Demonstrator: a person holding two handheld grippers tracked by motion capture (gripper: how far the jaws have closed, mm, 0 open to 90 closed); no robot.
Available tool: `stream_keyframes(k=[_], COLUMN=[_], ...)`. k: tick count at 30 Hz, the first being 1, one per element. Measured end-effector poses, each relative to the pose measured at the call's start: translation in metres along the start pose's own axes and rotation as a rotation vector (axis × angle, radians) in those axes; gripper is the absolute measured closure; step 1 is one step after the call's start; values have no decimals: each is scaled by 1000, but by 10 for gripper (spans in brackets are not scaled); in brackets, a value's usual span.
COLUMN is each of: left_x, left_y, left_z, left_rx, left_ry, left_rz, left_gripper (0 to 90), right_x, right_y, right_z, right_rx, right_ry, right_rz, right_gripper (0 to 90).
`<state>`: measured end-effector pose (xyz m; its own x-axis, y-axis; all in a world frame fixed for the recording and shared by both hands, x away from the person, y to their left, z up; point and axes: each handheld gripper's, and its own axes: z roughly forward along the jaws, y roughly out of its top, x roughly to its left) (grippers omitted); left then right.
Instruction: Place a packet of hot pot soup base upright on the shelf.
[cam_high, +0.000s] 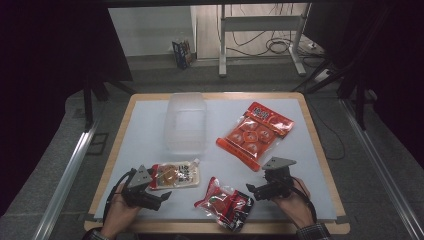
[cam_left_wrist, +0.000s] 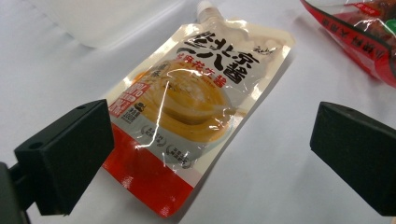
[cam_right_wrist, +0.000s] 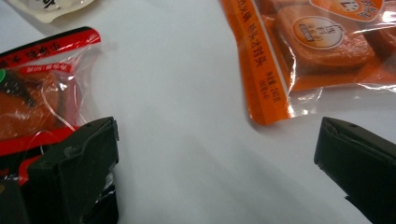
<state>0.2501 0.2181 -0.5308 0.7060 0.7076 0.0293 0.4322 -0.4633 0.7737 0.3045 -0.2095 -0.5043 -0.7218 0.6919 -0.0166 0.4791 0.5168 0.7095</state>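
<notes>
While both pairs of jaws stand wide with nothing between the pads, the glossy, flat spouted sauce pouch (cam_left_wrist: 196, 116) lies on the smooth white table (cam_high: 145, 125) just ahead of the left gripper (cam_high: 159, 199); the right gripper (cam_high: 252, 190) hovers between the crinkly red snack bag (cam_high: 223, 202) and the orange packet (cam_high: 255, 134).

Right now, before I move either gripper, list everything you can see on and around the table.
Clear plastic container: 1, translucent, far centre of table.
Orange snack bag: 1, orange-red, right of container.
Sauce pouch: 1, cream with red base, near left, in front of left gripper.
Red snack bag: 1, red and black, near centre.
Table: 1, white top, wood edge.
Stand: 1, grey metal, on floor beyond.
Left gripper: 1, black, open.
Right gripper: 1, black, open.
Hands: 2, near edge.
</notes>
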Motion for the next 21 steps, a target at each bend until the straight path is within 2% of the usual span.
stream_keyframes(k=[4,13,16,21], left_x=[-1,-2,-3,-4], left_y=[1,1,1,1], left_z=[1,1,3,4], left_rx=[13,16,25,32], left_ry=[4,5,3,-1], left_rz=[17,22,30,40], left_gripper=[0,0,0,0], right_x=[-3,-6,-8,-6], right_y=[3,9,11,14], right_z=[2,3,3,3], right_rx=[-5,-14,0,21], right_ry=[-3,-21,5,7], right_rz=[32,27,28,21], right_gripper=[0,7,36,79])
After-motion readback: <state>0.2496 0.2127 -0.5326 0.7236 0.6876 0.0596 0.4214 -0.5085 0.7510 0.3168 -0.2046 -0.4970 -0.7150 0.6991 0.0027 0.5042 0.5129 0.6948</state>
